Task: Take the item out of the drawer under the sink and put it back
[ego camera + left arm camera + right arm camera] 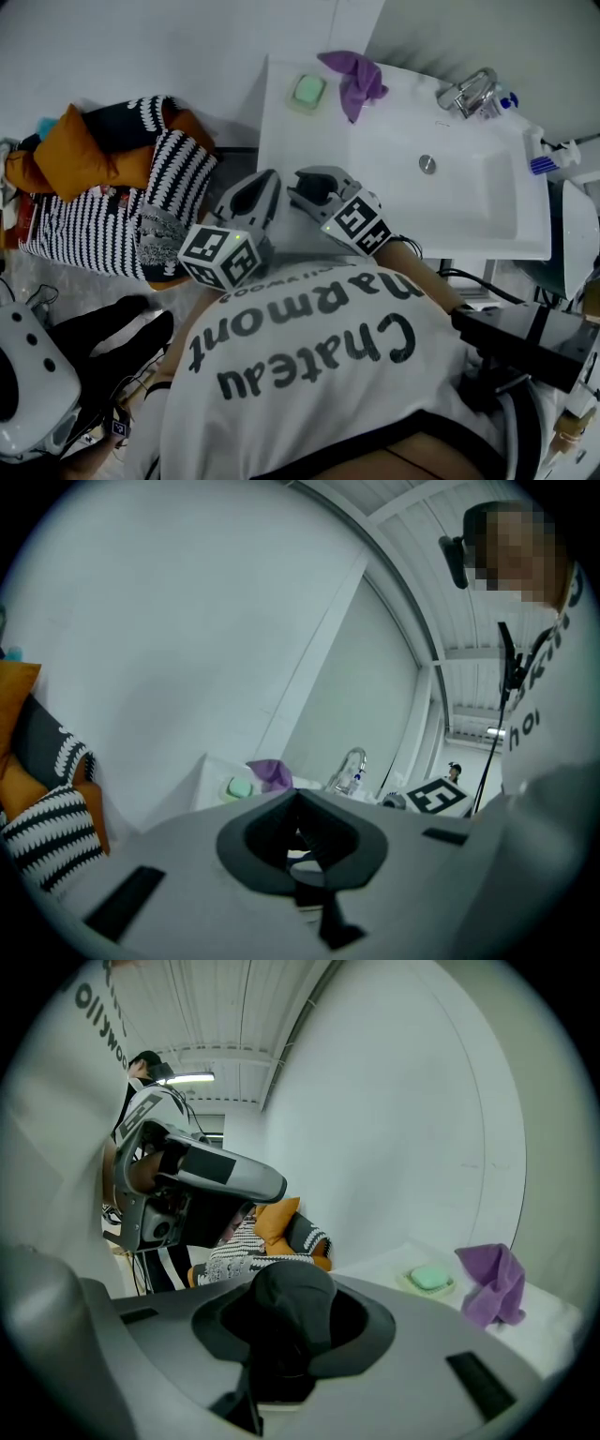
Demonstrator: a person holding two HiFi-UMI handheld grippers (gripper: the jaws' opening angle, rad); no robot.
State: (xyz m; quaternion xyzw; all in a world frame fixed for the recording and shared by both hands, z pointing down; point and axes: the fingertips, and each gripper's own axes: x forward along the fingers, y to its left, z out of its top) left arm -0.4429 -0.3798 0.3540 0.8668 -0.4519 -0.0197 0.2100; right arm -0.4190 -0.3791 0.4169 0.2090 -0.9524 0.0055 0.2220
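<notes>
Since the drawer lies beneath the sink, presumably hidden below the person's shirt, the head view shows only the left gripper and right gripper, held close at the basin's front edge.

In the left gripper view, the jaws meet at their tips around an empty hollow.

In the right gripper view, the jaws stand partly spread, pinching a dark rounded lump, probably the item.

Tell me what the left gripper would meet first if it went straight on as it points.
Probably the near left corner of the white sink, before the green soap; depth is unclear.
</notes>
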